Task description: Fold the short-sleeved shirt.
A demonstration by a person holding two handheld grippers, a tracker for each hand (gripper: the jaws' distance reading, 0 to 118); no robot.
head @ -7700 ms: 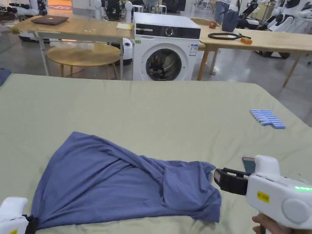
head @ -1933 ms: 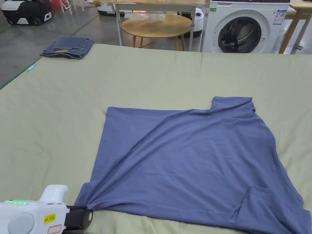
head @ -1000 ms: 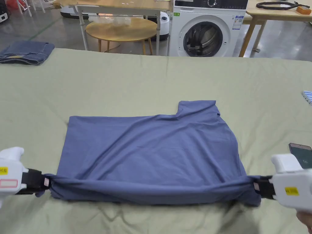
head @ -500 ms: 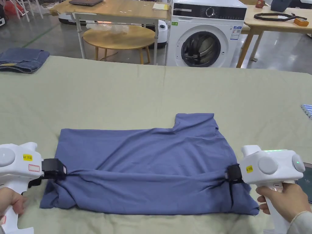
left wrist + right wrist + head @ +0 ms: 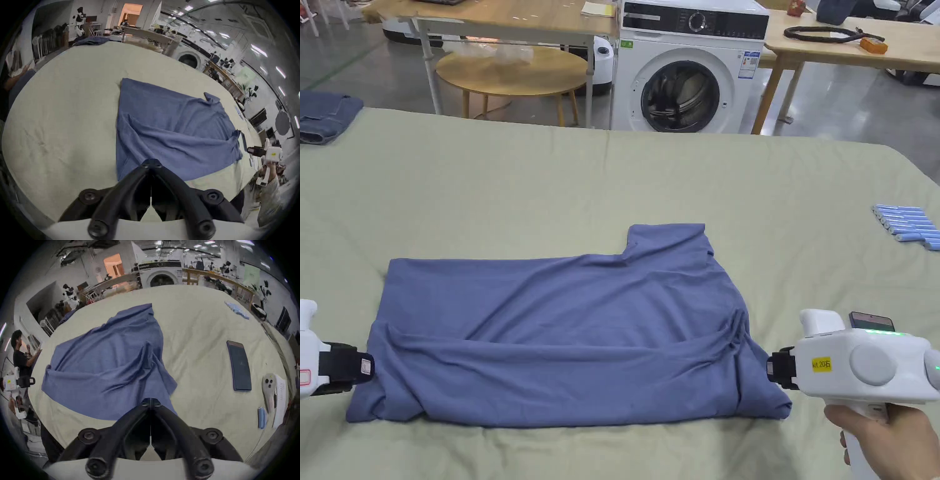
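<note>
broadly, the blue short-sleeved shirt (image 5: pixel 569 331) lay on the green sheet (image 5: pixel 550 181), on the near side of the washing machine (image 5: pixel 681 69) and well apart from it. its long axis ran across the sheet from left to right, side-on to the washing machine. the near part had been folded over, so a doubled band of cloth ran along the edge farthest from the machine. one sleeve (image 5: pixel 669 240) stuck out toward the washing machine from the far edge, right of the middle.

the left gripper (image 5: pixel 359 370) sat just off the shirt's left end, near the folded band. in the left gripper view its jaws stood closed together with nothing between them, the tips over the shirt's edge (image 5: pixel 151 163). the right gripper (image 5: pixel 773 369) sat just beside the shirt's right end, held by the right hand (image 5: pixel 887 437). its own view showed the jaws shut tip to tip, empty, in front of the cloth (image 5: pixel 150 402).

a dark phone (image 5: pixel 239 365) lay flat on the sheet beyond the shirt's right end, and a row of blue sticks (image 5: pixel 906 225) lay farther right, nearer the machine's side of the sheet. folded jeans (image 5: pixel 325 115) rested at the sheet's far left corner.
</note>
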